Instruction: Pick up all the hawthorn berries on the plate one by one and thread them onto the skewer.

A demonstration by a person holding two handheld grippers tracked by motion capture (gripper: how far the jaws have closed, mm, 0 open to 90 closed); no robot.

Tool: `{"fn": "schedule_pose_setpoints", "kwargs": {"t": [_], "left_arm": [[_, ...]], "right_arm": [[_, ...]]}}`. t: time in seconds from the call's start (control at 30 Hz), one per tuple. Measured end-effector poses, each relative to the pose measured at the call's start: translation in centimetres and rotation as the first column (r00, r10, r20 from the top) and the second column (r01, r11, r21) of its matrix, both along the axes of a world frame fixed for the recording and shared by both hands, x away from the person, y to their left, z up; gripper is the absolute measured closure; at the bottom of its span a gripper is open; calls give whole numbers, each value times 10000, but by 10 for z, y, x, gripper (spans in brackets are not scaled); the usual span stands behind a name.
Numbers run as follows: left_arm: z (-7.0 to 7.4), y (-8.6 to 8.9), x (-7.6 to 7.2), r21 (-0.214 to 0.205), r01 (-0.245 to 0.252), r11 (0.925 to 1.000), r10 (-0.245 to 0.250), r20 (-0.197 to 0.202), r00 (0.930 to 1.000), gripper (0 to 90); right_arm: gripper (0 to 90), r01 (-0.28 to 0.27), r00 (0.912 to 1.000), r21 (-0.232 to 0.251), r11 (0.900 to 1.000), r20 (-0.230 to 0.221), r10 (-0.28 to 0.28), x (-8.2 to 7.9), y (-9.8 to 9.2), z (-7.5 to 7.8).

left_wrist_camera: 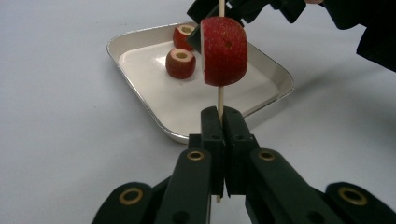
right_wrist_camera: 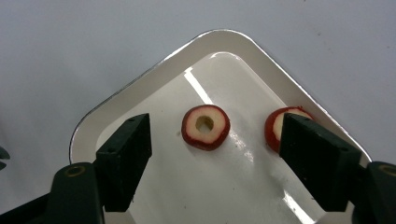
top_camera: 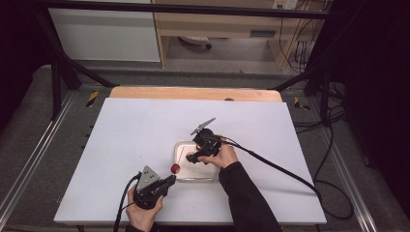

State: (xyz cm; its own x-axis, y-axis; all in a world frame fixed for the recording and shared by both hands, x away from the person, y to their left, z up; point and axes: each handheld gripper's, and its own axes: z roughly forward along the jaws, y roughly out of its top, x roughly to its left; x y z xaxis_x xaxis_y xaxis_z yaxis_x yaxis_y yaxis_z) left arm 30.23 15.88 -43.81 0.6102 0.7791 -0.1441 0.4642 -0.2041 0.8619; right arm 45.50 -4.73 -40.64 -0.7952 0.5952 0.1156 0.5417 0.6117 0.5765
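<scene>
My left gripper is shut on a thin wooden skewer that stands upright. A red strawberry piece is threaded on it, just off the near left corner of the white tray. In the high view, this gripper sits at the table's front and the strawberry piece hangs by the tray's edge. My right gripper hovers open over the tray. A cored strawberry slice lies between and below its jaws. A second slice is partly hidden behind the right jaw.
The tray rests on a white table sheet, front of centre. A wooden strip runs along the far edge. The right gripper's cable trails off to the right. Metal frame rails flank the table.
</scene>
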Motion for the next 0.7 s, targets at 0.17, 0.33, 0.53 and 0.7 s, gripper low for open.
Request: {"fn": "schedule_pose_setpoints", "kwargs": {"t": [0.17, 0.33, 0.53, 0.7], "left_arm": [[-1, 1, 1, 2, -2, 10000, 2, 141, 9999, 886], [0, 2, 1, 33, -6, 10000, 5, 146, 9999, 886], [0, 3, 1, 47, -52, 10000, 52, -13, 10000, 886], [-1, 2, 1, 47, -58, 10000, 59, -15, 10000, 886]], "right_arm": [[344, -90, 9999, -108, 9999, -66, 89, 4, 7, -5], [401, -197, 9998, -261, 9995, 1, 197, 5, 13, -10], [451, -287, 9996, -393, 9988, 13, 288, 7, 15, -16], [485, -399, 9992, -439, 9982, -53, 398, 7, 15, -19]]}}
